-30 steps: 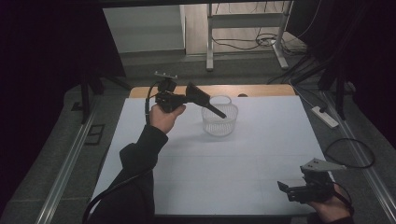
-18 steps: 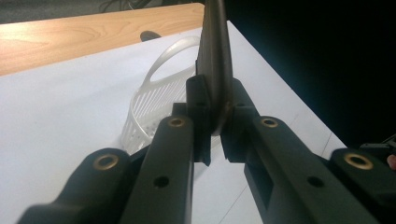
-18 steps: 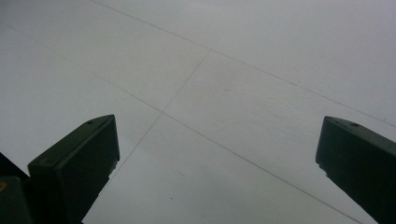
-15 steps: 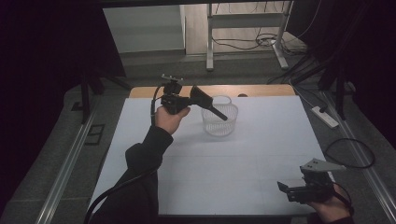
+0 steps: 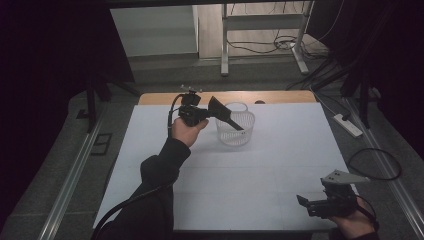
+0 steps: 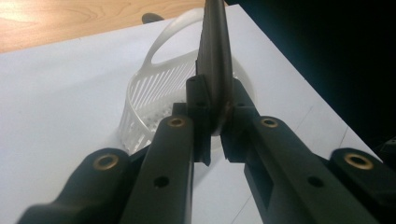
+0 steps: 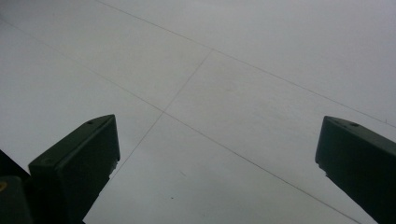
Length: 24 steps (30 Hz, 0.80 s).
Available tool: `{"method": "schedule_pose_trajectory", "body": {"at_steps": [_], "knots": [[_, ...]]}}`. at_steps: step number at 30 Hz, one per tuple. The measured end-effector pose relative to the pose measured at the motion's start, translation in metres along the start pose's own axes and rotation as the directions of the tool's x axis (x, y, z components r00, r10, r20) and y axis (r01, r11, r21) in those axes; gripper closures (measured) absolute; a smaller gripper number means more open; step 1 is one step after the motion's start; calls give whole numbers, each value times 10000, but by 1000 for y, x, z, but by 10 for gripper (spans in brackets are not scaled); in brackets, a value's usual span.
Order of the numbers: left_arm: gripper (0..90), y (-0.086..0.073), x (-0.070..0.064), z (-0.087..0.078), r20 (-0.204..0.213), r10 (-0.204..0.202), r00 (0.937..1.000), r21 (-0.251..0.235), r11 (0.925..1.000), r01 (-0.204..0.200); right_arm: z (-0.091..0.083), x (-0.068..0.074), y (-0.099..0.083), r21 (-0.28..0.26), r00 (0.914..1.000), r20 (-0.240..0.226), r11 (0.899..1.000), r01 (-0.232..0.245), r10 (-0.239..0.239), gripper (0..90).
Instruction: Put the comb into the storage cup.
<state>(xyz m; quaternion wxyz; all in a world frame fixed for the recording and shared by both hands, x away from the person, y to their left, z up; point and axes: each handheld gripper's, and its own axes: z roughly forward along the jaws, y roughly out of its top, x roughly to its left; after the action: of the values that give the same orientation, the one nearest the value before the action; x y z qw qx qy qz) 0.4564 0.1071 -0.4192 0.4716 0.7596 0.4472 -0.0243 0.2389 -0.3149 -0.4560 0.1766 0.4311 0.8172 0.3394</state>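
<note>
A dark flat tool [image 5: 229, 118] hangs over the white slotted basket [image 5: 235, 131] at the table's [image 5: 150, 150] far middle, pinched between the left gripper's [image 6: 215, 123] jaws. The right gripper [image 7: 217, 158], wide apart and holding nothing, hovers near the front edge.

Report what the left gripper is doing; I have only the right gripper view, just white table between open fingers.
Observer: The left gripper is shut on a dark flat tool, at the far side of the table.
Operator: Say what's near it.
Observer: A white slotted basket stands there; the tool slants down over it.
Operator: Place my right gripper against that.
Observer: The right gripper is at the near right corner, well apart from the basket.
</note>
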Motion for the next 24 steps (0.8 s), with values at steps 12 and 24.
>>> {"method": "schedule_pose_trajectory", "body": {"at_steps": [12, 24], "knots": [[827, -7, 6, 10, 187, -328, 9993, -65, 9994, 329, 2, 0, 1, 99, 9997, -198, 9999, 124, -122, 0], [824, -11, 11, 16, 115, -488, 9987, 26, 9988, 488, 3, 0, 2, 137, 9996, -259, 9998, 151, -147, 0]]}}
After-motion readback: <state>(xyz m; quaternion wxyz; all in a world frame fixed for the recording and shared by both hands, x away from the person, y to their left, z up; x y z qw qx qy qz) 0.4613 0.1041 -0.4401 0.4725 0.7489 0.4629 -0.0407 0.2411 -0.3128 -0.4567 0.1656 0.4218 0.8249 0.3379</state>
